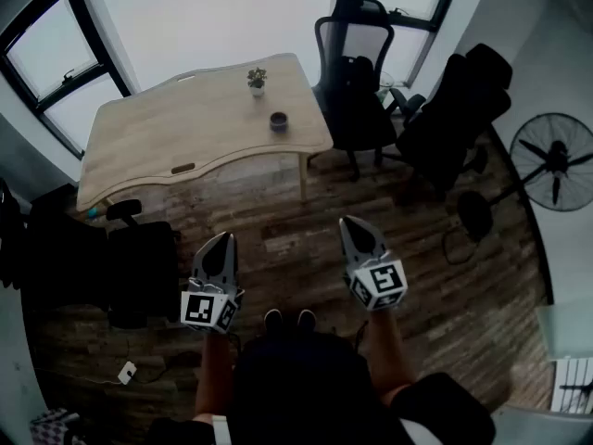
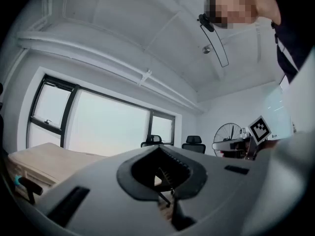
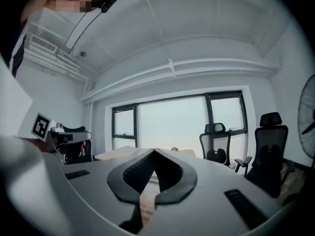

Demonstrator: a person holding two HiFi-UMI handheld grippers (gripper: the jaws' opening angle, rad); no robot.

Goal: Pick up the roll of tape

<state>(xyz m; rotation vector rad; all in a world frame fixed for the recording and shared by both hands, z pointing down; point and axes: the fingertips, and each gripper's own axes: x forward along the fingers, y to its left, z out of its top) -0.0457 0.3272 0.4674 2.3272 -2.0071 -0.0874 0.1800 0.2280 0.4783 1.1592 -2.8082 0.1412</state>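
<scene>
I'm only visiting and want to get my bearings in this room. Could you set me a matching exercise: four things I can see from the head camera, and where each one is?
Things:
1. small green potted plant
2. round black wire-caged fan
3. small white plug-like block
4. dark round roll of tape

Places:
A. on the dark wood floor, lower left of the head view
B. on the light wooden table, nearer its front edge
C. by the right-hand wall
D. on the table, farther back, toward the window

Pairs: 1-D, 2-C, 3-A, 4-B.
</scene>
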